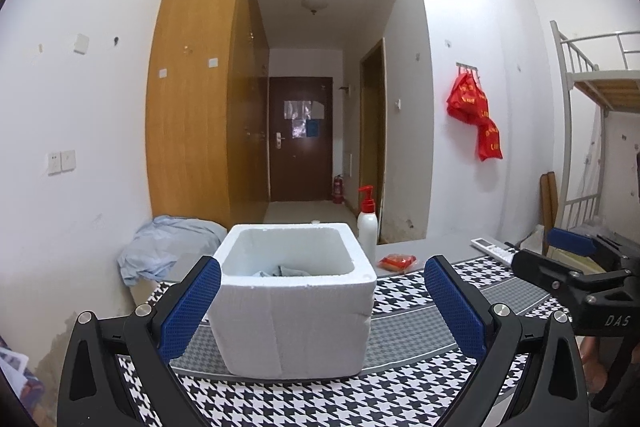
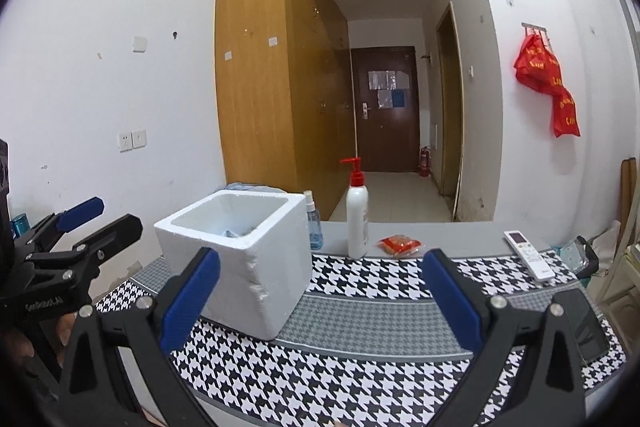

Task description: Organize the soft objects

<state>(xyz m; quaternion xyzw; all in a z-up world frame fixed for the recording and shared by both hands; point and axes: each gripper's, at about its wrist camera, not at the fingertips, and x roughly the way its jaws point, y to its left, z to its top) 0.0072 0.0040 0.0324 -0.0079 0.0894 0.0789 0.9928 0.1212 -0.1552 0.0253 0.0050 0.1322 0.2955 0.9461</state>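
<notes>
A white foam box stands on the houndstooth table mat; grey-blue soft cloth lies inside it. My left gripper is open and empty, its blue pads on either side of the box's near face. The box also shows in the right wrist view, left of centre, with cloth just visible inside. My right gripper is open and empty, above the mat to the right of the box. A pale blue crumpled cloth lies behind the box at the left.
A white pump bottle with red top, a small blue spray bottle, a red packet and a white remote sit along the table's far edge. A wall is at the left, a bunk bed at the right.
</notes>
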